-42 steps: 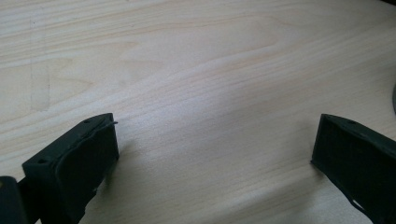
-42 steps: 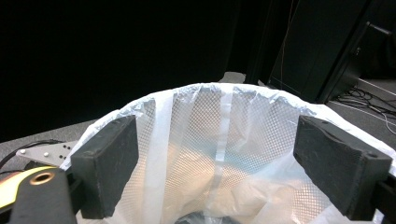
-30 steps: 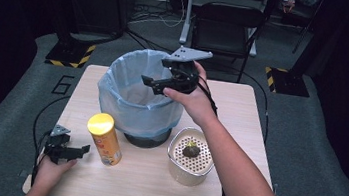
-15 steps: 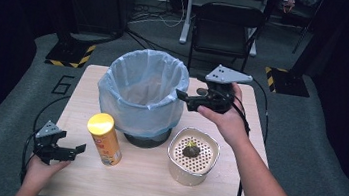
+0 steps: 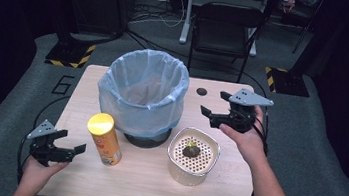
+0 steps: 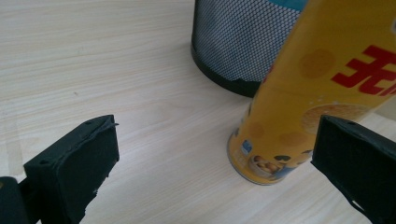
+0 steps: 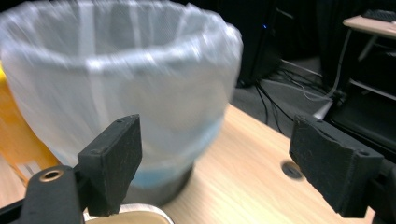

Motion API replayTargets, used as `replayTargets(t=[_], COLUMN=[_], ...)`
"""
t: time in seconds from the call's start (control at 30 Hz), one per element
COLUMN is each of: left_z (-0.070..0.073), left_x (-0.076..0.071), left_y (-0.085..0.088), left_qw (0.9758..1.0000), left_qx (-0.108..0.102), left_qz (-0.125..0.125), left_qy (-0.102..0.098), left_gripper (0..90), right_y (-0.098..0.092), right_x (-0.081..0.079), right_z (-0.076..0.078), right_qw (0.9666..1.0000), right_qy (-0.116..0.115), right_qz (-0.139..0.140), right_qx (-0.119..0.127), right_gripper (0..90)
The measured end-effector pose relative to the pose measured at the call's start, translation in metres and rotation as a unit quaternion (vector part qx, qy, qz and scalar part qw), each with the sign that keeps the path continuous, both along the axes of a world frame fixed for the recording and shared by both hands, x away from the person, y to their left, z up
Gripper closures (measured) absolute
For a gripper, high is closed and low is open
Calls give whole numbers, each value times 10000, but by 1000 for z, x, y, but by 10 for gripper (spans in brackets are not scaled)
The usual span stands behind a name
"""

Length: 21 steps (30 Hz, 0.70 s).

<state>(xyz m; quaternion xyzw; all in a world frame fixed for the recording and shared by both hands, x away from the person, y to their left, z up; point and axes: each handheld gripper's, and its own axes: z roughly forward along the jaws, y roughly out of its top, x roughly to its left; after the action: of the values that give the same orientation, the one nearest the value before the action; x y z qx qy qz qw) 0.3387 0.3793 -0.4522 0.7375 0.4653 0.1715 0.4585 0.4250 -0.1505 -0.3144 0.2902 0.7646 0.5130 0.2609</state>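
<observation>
The yellow chip canister (image 5: 104, 138) stands upright on the counter (image 5: 88, 82), its long axis vertical, just in front and to the left of the mesh bin lined with a pale blue bag (image 5: 143, 93). The left gripper (image 5: 66, 149) sits at the counter's near left corner, level and pointed at the canister, which lies just to its right and a little ahead; this hand is much the nearer of the two. Its jaws have just been opening and now stand wide with nothing between them; in the left gripper view the canister (image 6: 308, 98) is ahead and off toward the right-hand jaw rather than centred in the gap. A sideways grasp across the tube would likely need the gripper to shift right before sliding in. The right gripper (image 5: 209, 116) hovers to the right of the bin, above the white perforated bowl (image 5: 193, 155) holding a small dark scrap (image 5: 191, 150). Its jaws have just been closing a little, yet remain apart and empty, facing the bagged bin (image 7: 116, 88) in the right gripper view.
</observation>
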Motion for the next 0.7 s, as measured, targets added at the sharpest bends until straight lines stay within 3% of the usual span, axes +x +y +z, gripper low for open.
replayTargets(t=[0.27,0.37,0.53,0.7], left_z=[7,9,7,-2], left_x=[-21,-26,-22,-10], left_y=[-12,-18,-29,-43], left_qw=[9989,9982,9972,9967], left_qx=[-154,-208,-298,-204], left_qz=[-429,-534,-670,-770], left_qy=[-100,-150,-159,-127], left_gripper=[2,2,2,3], right_y=[-26,-31,-36,-43], right_x=[-3,-3,-5,-6], right_z=[-27,-35,-44,-51], right_qw=[9995,9990,9987,9982], right_qy=[106,190,239,269], right_qz=[-295,-396,-443,-507], right_qx=[-25,92,110,189], right_gripper=[181,182,182,182])
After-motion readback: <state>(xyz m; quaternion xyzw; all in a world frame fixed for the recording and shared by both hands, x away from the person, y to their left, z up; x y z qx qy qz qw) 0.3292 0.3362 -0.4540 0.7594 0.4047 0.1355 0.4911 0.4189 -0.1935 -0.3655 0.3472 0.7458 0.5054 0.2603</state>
